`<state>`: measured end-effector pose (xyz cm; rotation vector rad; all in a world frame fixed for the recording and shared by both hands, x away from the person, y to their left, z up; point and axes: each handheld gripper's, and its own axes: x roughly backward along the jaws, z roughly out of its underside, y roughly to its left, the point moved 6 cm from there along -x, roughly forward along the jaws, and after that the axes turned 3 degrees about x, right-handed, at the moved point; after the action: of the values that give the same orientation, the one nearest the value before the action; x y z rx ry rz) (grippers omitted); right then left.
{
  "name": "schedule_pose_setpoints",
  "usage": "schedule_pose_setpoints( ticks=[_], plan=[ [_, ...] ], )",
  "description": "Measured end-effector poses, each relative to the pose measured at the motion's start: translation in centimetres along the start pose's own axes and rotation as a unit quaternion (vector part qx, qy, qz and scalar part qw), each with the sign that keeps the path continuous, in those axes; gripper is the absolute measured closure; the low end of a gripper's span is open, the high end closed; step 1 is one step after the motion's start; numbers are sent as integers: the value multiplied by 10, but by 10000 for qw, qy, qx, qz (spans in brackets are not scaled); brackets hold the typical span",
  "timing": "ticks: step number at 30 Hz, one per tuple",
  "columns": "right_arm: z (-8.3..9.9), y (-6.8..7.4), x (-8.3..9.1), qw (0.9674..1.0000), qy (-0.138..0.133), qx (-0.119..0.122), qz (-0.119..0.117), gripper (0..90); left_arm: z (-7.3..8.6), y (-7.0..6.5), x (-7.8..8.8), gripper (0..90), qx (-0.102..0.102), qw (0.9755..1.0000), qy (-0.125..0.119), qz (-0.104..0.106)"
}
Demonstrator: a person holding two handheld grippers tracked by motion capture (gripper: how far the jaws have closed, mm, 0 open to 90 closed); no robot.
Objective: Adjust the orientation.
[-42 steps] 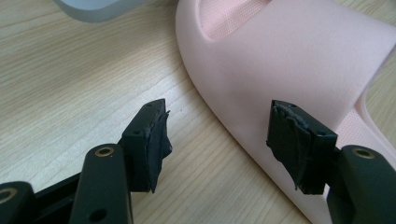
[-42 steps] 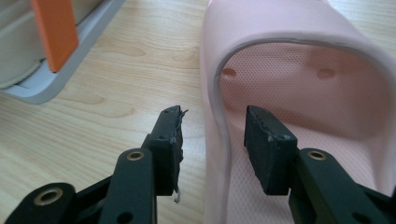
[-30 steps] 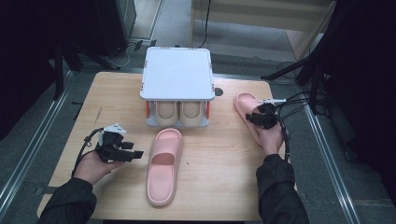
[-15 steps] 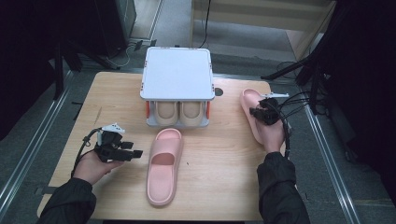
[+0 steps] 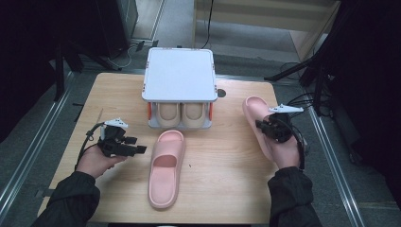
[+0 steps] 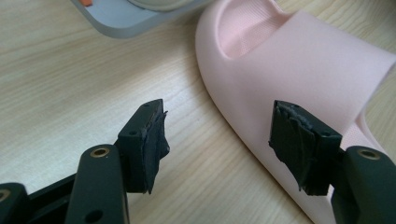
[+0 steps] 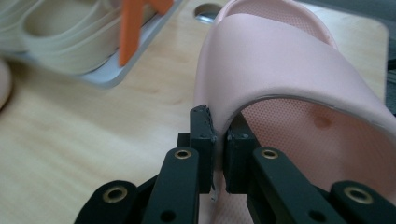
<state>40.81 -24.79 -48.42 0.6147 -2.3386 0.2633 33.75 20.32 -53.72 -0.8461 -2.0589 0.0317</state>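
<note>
Landmark: grey shoe rack (image 5: 179, 80) at the table's far middle. Right gripper (image 7: 218, 140) has just been closing; jaws now narrow, pinching the side wall of the right pink slipper (image 5: 257, 116), right of the rack. Left gripper (image 6: 219, 140) jaws wide, nothing between, near-left of the rack. Second pink slipper (image 5: 166, 168) lies just in front of the rack.

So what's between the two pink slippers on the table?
In the high view, just bare wooden table between the middle slipper and the slipper the right gripper grips.
</note>
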Motion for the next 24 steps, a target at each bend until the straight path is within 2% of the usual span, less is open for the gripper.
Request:
schedule_pose_setpoints(
  ticks=[4,7,9,13,15,24],
  plan=[
    [10,22,8,9997,104,157,-124,851,-7,4,0,354,71,9999,-102,13],
    [18,40,10,9991,154,209,-324,850,-10,6,-2,354,64,9999,-90,18],
    [23,54,9,9980,239,251,-524,850,-12,8,-4,354,47,10000,-74,5],
    [29,81,8,9958,347,453,-718,850,-16,7,-8,357,57,9999,-110,-1],
    [31,93,7,9945,383,553,-808,850,-16,5,-9,356,-12,10000,-33,15],
    [35,131,-10,9896,593,763,-1062,848,-17,0,-12,354,-126,9999,-3,26]
  ],
)
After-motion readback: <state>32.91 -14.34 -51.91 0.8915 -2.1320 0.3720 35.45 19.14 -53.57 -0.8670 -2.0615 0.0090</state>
